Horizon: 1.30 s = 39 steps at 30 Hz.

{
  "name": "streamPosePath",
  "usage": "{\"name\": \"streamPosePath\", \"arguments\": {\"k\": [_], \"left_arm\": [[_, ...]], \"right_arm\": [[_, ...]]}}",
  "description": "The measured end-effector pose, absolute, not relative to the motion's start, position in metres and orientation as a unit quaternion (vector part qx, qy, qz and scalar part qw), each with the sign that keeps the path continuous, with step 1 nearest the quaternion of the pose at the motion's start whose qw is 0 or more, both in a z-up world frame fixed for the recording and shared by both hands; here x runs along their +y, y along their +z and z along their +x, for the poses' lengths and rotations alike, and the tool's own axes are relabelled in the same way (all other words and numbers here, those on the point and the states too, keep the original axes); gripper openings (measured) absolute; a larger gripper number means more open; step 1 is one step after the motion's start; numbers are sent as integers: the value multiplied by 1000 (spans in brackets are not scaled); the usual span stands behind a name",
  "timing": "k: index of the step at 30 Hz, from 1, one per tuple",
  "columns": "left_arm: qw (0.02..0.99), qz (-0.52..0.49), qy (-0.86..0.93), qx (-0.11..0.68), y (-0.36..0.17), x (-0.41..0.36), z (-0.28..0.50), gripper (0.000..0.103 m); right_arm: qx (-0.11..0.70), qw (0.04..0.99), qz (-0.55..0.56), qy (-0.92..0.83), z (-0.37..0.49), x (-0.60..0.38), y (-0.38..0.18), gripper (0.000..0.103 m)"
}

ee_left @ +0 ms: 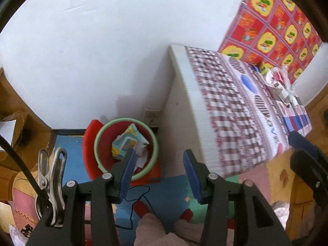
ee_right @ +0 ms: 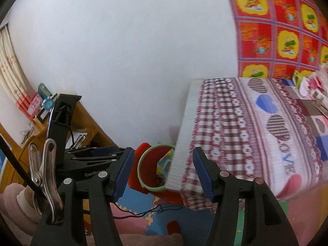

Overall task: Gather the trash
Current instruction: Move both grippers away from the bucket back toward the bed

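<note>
A red trash bin with a pale green rim point(ee_left: 98, 143) stands on the floor by the wall, beside the bed's end. It holds crumpled colourful paper and wrappers point(ee_left: 128, 143). My left gripper point(ee_left: 160, 174) is open and empty, above and in front of the bin. My right gripper point(ee_right: 163, 173) is open and empty, farther back; the bin point(ee_right: 143, 174) shows between its fingers, partly hidden by the mattress corner. A pile of trash point(ee_left: 280, 84) lies on the far part of the bed; it also shows in the right wrist view point(ee_right: 311, 88). The left gripper's body point(ee_right: 90, 155) shows at left.
The bed point(ee_left: 235, 110) with a checked cover fills the right side. A wooden shelf unit point(ee_right: 86, 123) with small items stands at left. Foam puzzle mats point(ee_left: 164, 196) cover the floor, with a thin black cable point(ee_left: 139, 194) across them. A white wall is behind.
</note>
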<state>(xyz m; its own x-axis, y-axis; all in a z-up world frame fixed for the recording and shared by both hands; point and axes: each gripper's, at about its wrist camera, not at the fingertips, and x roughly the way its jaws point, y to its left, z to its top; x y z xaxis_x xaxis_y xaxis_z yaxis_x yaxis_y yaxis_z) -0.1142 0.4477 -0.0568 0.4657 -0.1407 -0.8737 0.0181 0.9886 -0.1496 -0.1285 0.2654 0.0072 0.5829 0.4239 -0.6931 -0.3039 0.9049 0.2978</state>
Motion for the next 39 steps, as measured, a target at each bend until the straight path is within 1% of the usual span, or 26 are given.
{"name": "streamPosePath", "arguments": {"k": [11, 21, 31, 39], "left_arm": [[860, -49, -81, 501, -32, 356, -135, 53], [861, -47, -99, 497, -14, 277, -137, 53], [860, -30, -130, 492, -1, 214, -113, 53], [856, -22, -168, 488, 0, 163, -74, 53]], "right_arm": [[389, 900, 96, 171, -153, 170, 28, 60], [383, 906, 103, 149, -165, 97, 36, 60], [378, 914, 124, 84, -160, 23, 41, 60], [377, 915, 134, 38, -149, -26, 45, 60]]}}
